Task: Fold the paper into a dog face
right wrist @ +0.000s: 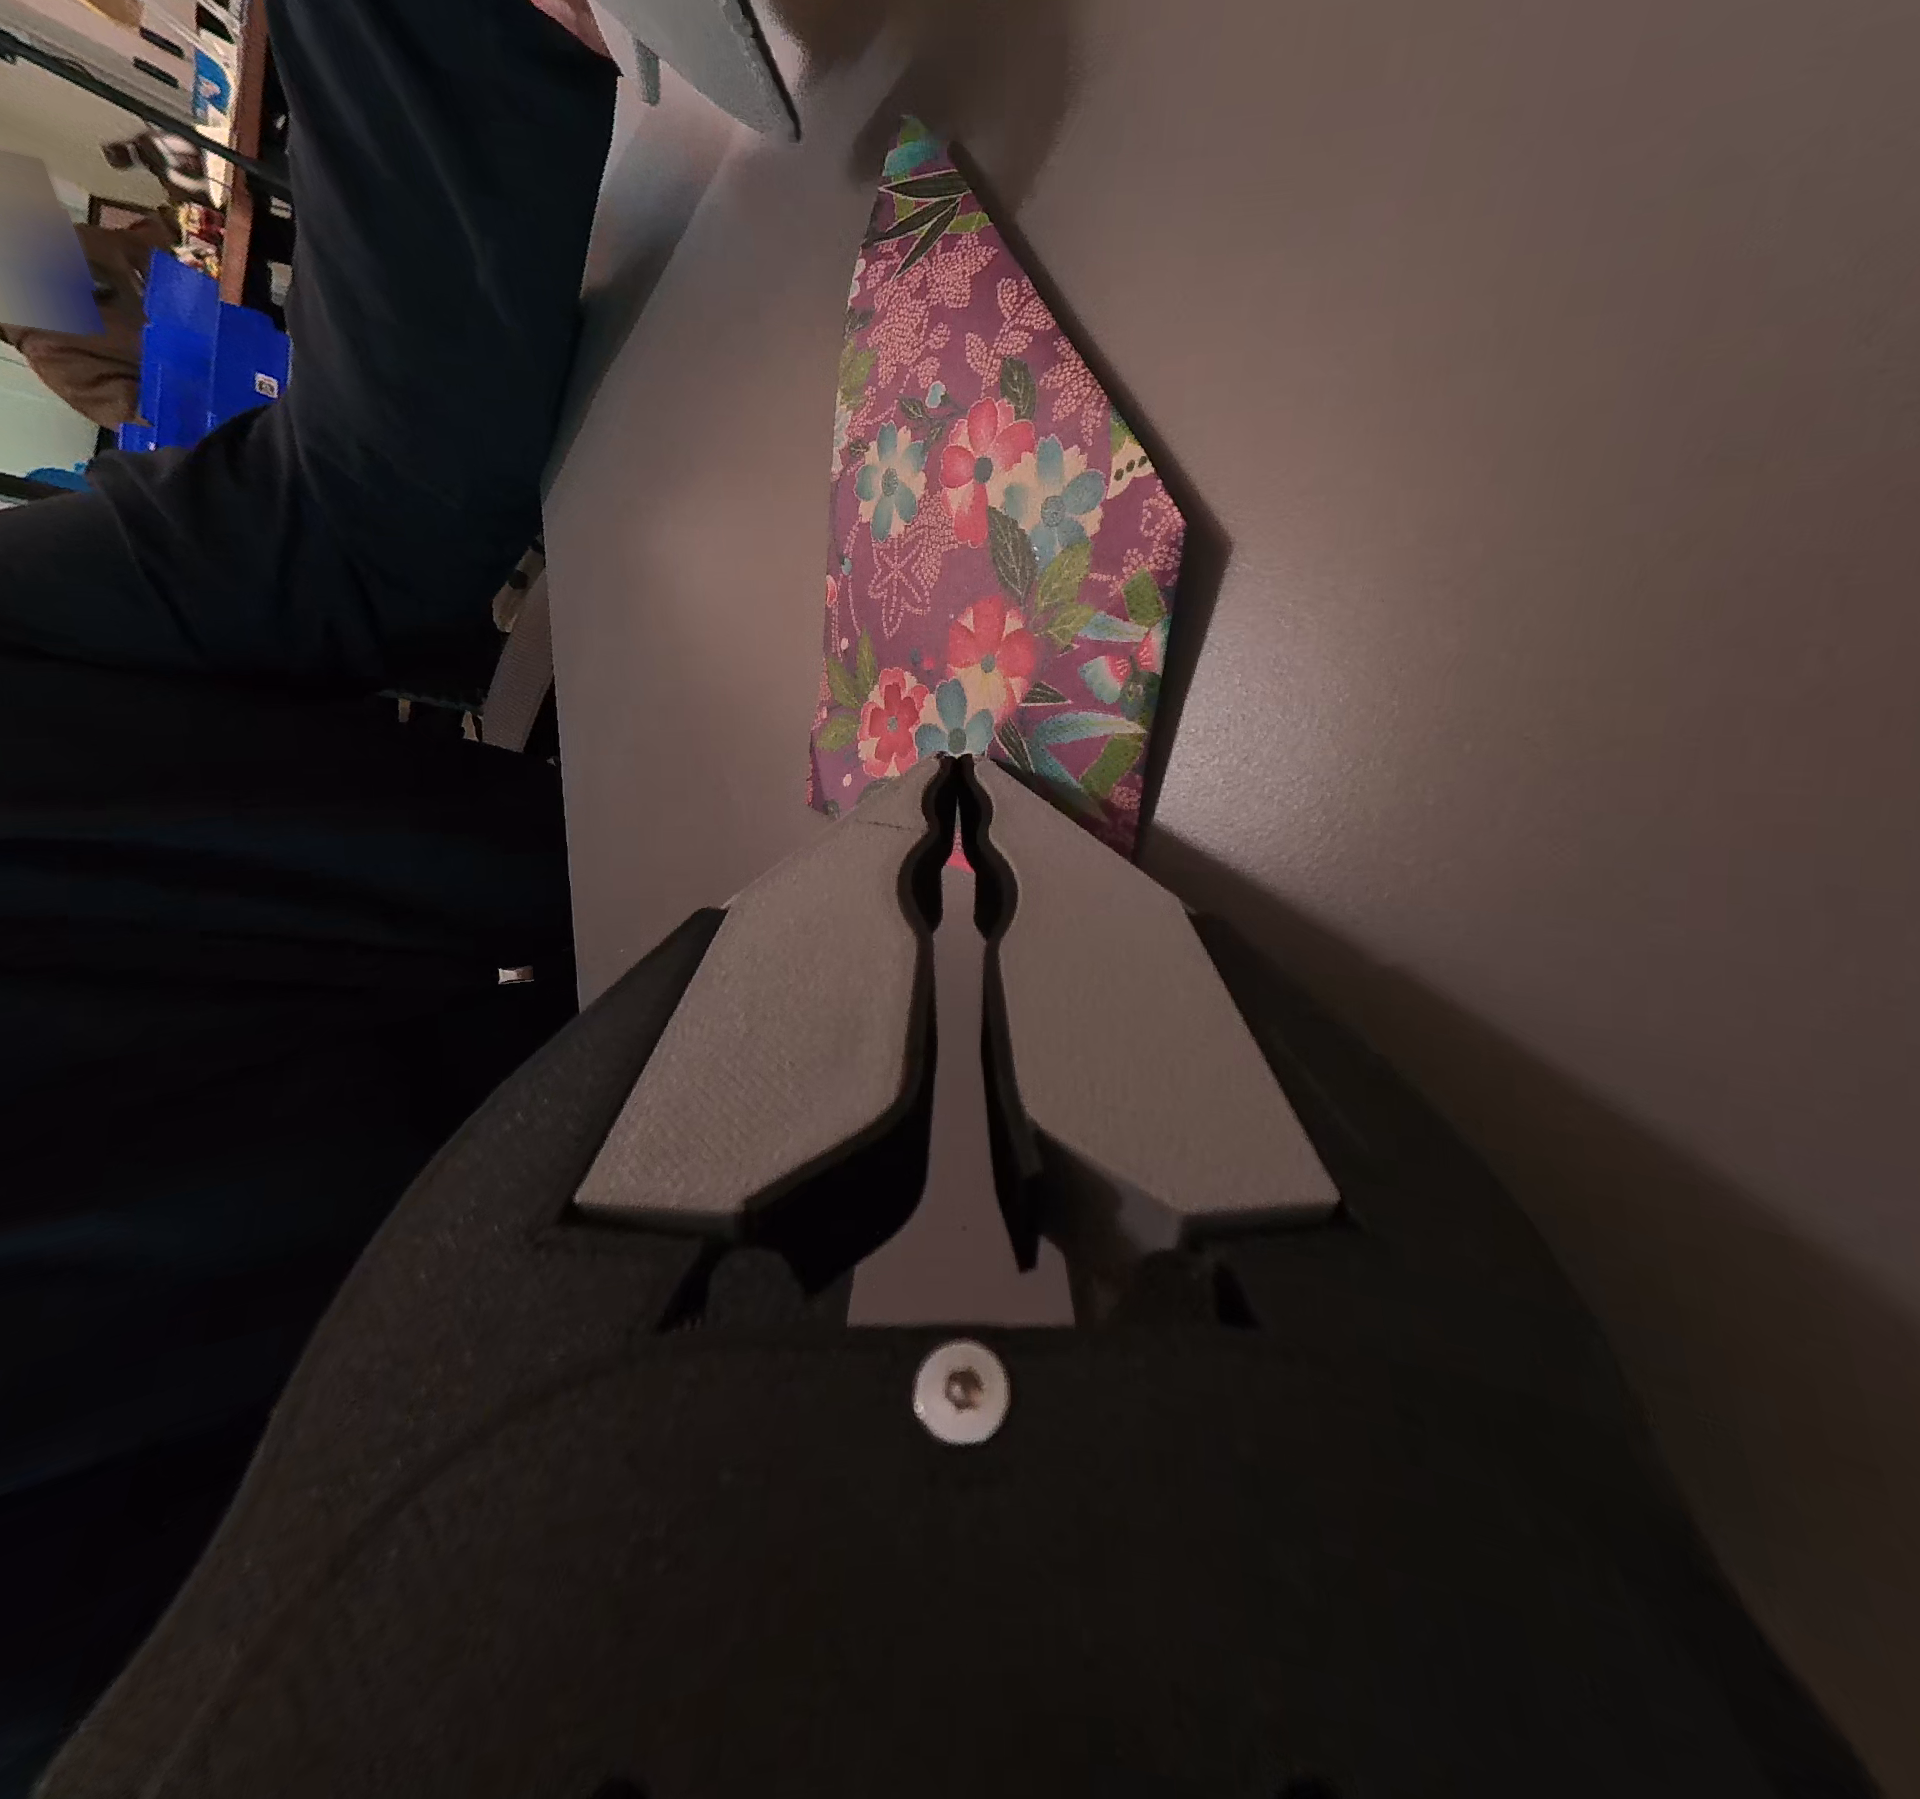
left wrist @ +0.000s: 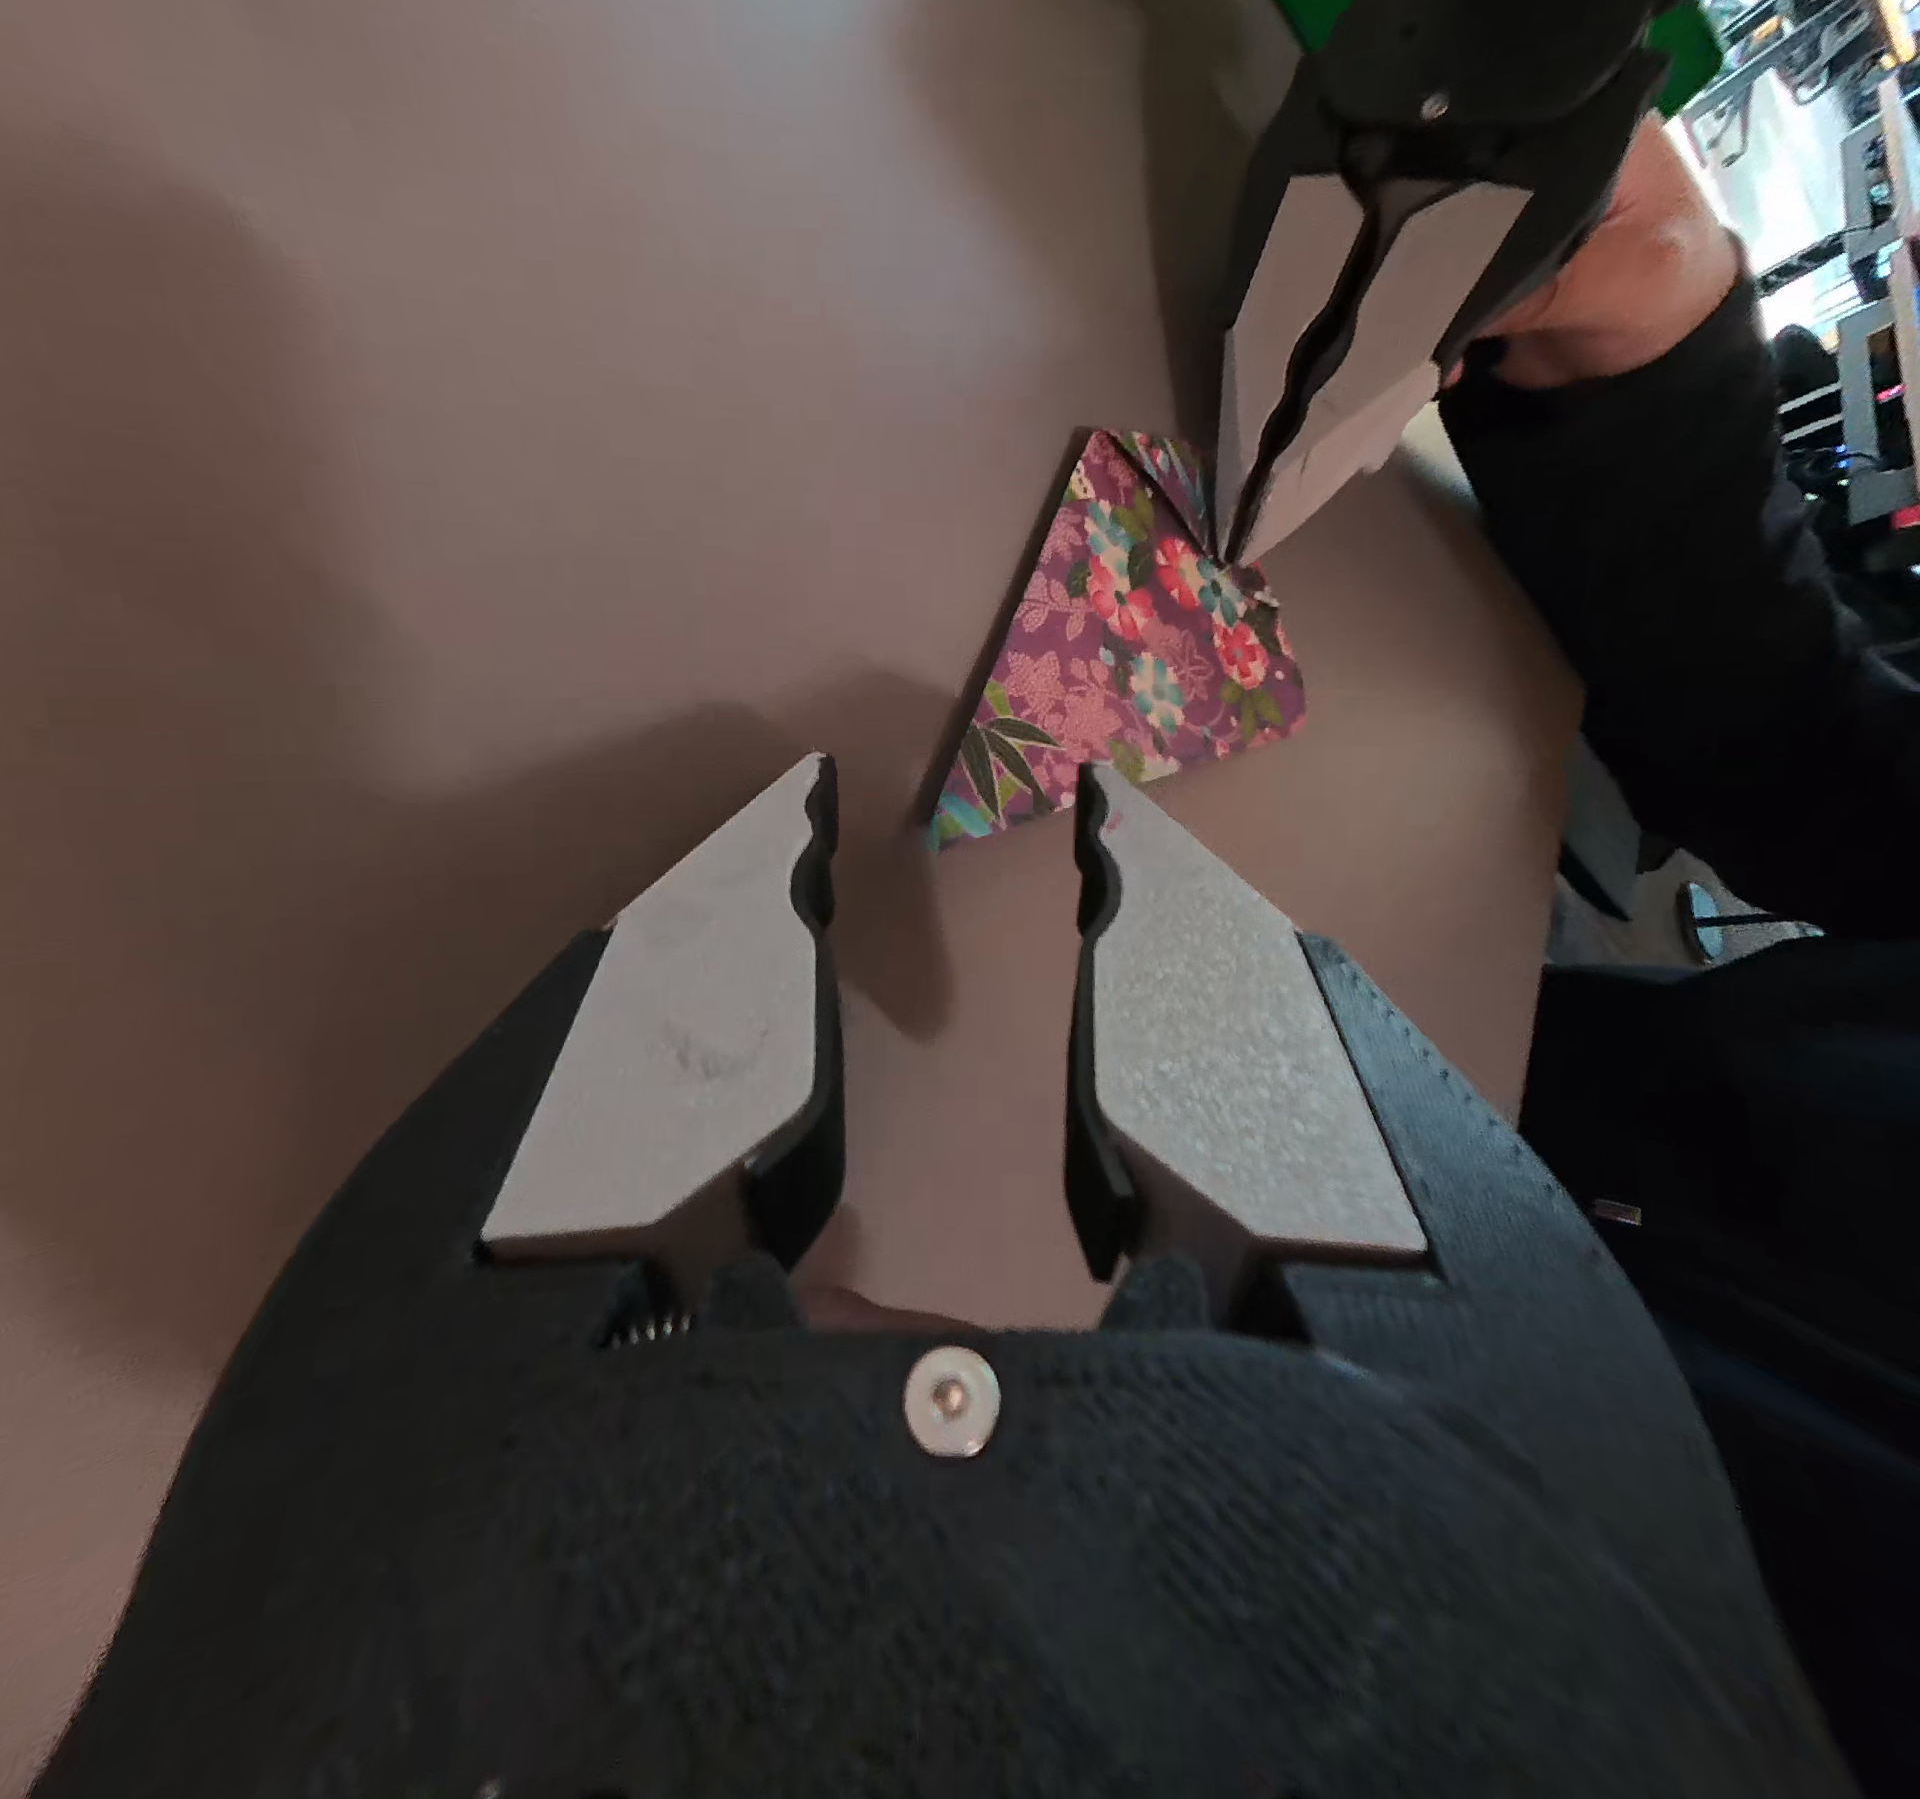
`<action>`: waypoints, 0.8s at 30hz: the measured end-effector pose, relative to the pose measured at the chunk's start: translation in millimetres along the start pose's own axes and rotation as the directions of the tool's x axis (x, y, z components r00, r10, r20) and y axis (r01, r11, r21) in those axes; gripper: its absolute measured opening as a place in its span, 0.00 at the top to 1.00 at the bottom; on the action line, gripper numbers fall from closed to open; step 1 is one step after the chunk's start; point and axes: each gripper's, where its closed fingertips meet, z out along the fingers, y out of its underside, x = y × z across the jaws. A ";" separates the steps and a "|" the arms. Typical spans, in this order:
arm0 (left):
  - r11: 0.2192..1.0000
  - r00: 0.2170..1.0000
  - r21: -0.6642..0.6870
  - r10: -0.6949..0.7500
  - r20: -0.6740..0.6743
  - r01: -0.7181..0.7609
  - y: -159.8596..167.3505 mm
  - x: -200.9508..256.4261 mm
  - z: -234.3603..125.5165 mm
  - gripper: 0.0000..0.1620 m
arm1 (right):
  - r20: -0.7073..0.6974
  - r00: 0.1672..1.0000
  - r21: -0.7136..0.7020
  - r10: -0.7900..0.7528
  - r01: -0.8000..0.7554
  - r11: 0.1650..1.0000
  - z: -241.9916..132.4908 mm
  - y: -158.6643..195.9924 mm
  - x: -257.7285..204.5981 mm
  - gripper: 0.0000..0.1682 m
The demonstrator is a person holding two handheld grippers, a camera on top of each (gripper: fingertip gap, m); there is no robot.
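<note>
In the left wrist view: floral paper (left wrist: 1127, 643) flat on the grey surface (left wrist: 520, 399), already folded to a rough triangle, one corner turned down. Left hand-held gripper (left wrist: 956, 793) fingers spread apart, empty, just short of the paper's near corner. Right hand-held gripper (left wrist: 1236, 544) pinched on the far edge. Thin, light, limp; likely to crease or tear easily, so best taken at corners or folded edges.

In the right wrist view: right hand-held gripper (right wrist: 958, 762) closed on the paper's (right wrist: 987, 461) near edge; paper stretching ahead toward the spread left hand-held gripper (right wrist: 831, 56).
</note>
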 end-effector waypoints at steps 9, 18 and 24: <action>1.000 0.999 -0.024 -0.018 0.029 0.018 7.8 -7.1 -5.1 0.75 | 0.003 1.000 0.001 0.005 -0.005 1.000 -0.3 -0.3 0.0 1.00; 0.998 1.000 -0.064 -0.015 -0.006 0.014 13.9 1.0 1.1 0.82 | 0.001 1.000 0.000 0.004 -0.004 1.000 -0.2 -0.9 0.2 1.00; 0.996 1.000 -0.091 0.005 -0.008 -0.005 15.7 6.1 8.0 0.87 | -0.004 1.000 -0.003 -0.001 0.001 1.000 0.4 -1.1 -0.1 1.00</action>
